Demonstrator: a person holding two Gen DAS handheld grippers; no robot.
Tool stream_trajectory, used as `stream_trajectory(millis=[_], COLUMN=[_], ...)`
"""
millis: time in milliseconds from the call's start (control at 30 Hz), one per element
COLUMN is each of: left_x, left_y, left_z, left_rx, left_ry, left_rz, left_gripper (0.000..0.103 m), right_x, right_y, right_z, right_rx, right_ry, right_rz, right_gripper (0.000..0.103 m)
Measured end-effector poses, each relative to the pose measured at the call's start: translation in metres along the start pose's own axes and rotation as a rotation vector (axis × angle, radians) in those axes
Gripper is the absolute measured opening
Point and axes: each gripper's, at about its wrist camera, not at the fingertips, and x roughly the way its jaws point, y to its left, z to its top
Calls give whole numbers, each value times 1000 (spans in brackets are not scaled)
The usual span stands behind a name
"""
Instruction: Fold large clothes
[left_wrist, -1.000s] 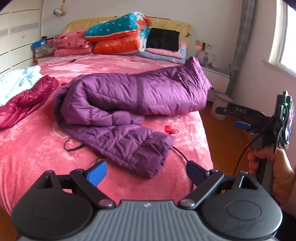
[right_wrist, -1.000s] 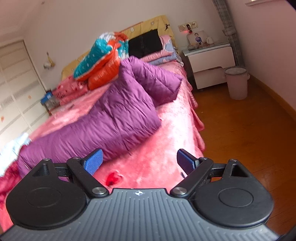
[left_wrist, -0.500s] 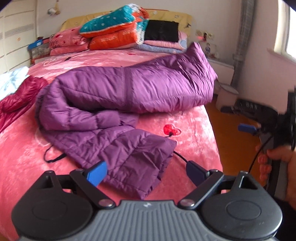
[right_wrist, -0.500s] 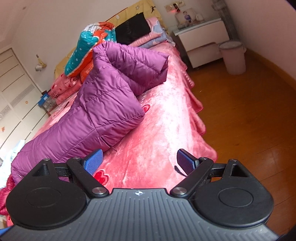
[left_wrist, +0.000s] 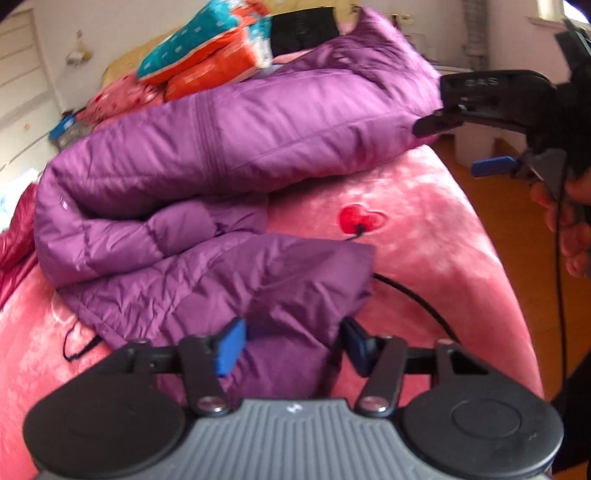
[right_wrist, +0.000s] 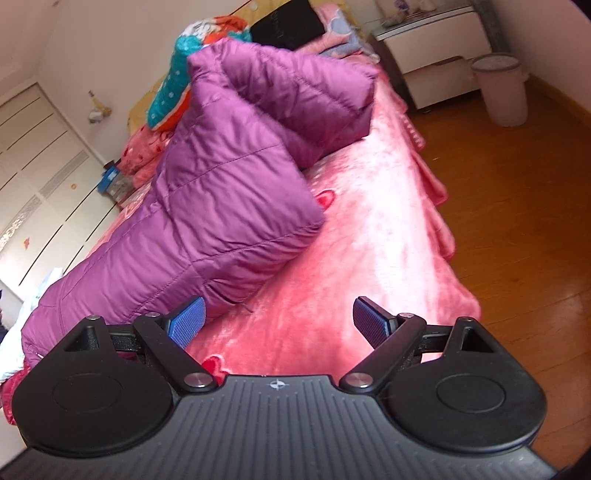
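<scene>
Moved: left gripper (left_wrist: 291, 345) has been lowered onto the purple coat (left_wrist: 236, 147) sleeve; jaws closing, cloth between (not yet pinched).
Right gripper (right_wrist: 279, 325): held wide, empty, beside coat.
Coat: spread on pink bed (left_wrist: 424, 229).
Writing: none readable.

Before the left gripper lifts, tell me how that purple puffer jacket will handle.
The purple puffer jacket lies crumpled and puffy, so it will probably sag and feel light. Its sheen suggests slippery fabric between the closing left gripper.
</scene>
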Motion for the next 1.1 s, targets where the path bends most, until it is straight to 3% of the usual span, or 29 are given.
stream_trajectory(millis=[67,233,433,567,700,833,933,1100], left_x=[5,0,-30,-59,-84,-87,-90,-67], left_y=[4,16,72,133,191,238,235,208], left_z=[1,7,22,37,48,49,43,24], left_rx=[-26,-95,-273,-407,-440,-469,-457,-474], left_ry=[4,-5,-59,-123,-196,-160,-156,-105], left_rz=[-4,-28,-36,48,242,353,315,103], left_gripper=[53,18,10,4,0,0,0,1], right_x=[6,22,43,57,72,87,100,113], right_y=[3,8,14,26,42,49,53,57], right_z=[3,10,17,22,27,33,36,46], right_rx=[-8,13,11,-11,-52,-41,-37,-21], right_ry=[7,30,59,54,38,37,41,44], right_rz=[13,53,80,102,113,123,123,156], right_gripper=[103,103,103,103,103,103,103,103])
